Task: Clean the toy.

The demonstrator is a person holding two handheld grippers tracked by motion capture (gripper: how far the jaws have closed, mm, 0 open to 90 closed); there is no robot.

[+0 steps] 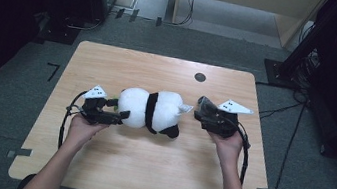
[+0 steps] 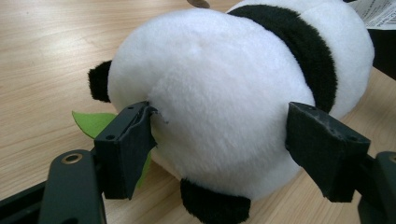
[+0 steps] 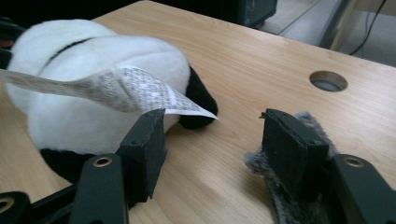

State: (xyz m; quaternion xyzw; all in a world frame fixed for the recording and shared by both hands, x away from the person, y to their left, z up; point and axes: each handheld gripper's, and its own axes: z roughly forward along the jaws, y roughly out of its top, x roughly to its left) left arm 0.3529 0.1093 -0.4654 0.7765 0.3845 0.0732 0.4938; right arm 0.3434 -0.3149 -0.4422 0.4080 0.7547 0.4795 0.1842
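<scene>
A soft black-and-white plush panda (image 1: 150,110) lies on its side in the middle of the light wooden table (image 1: 145,172). Its long body runs left to right, between the two tongs. The left gripper (image 2: 219,135) is right at one end, its jaws spread wide around the round white fur, not squeezing it. The right gripper (image 3: 212,140) waits just beside the other end, near the white paper tag (image 3: 140,91). Its jaws are spread too, with nothing between them. A bit of grey fuzzy cloth (image 3: 280,196) sits by one jaw. No boxes or bowls are here.
</scene>
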